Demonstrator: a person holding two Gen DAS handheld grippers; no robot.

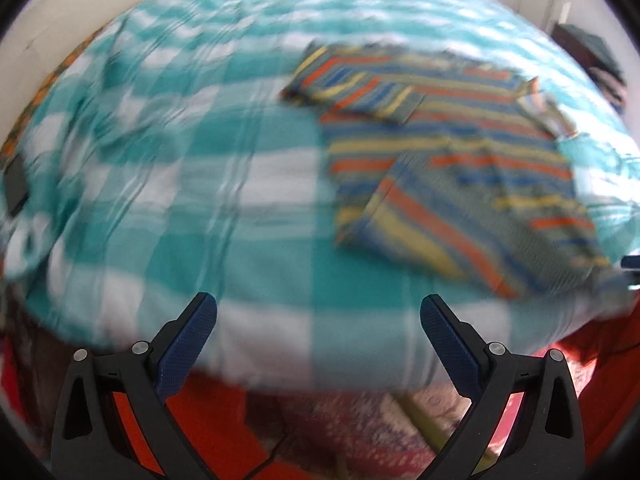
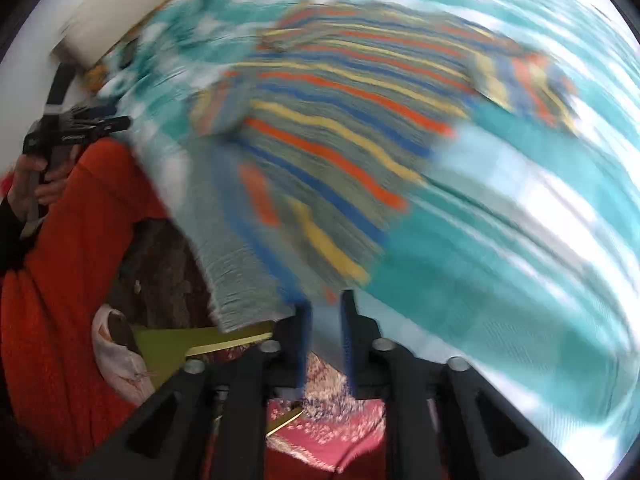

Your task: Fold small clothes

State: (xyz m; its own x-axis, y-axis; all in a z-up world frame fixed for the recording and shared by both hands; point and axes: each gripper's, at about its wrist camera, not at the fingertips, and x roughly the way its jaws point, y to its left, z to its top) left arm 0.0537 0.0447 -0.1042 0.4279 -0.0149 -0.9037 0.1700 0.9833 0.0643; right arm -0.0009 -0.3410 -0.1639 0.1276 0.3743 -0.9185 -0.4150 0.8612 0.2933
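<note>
1. Left gripper [image 1: 318,312]: jaws spread wide, holding nothing, above the near edge of the teal checked sheet [image 1: 240,208].
2. Right gripper [image 2: 324,308]: fingers nearly together; blur hides whether they pinch the hem.
3. Striped shirt [image 1: 448,152]: lies on the sheet, sleeves folded inward.

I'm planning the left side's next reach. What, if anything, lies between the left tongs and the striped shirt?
Nothing visible: only bare checkered bedsheet lies between the open left tongs and the striped shirt, which lies ahead to their right.
</note>
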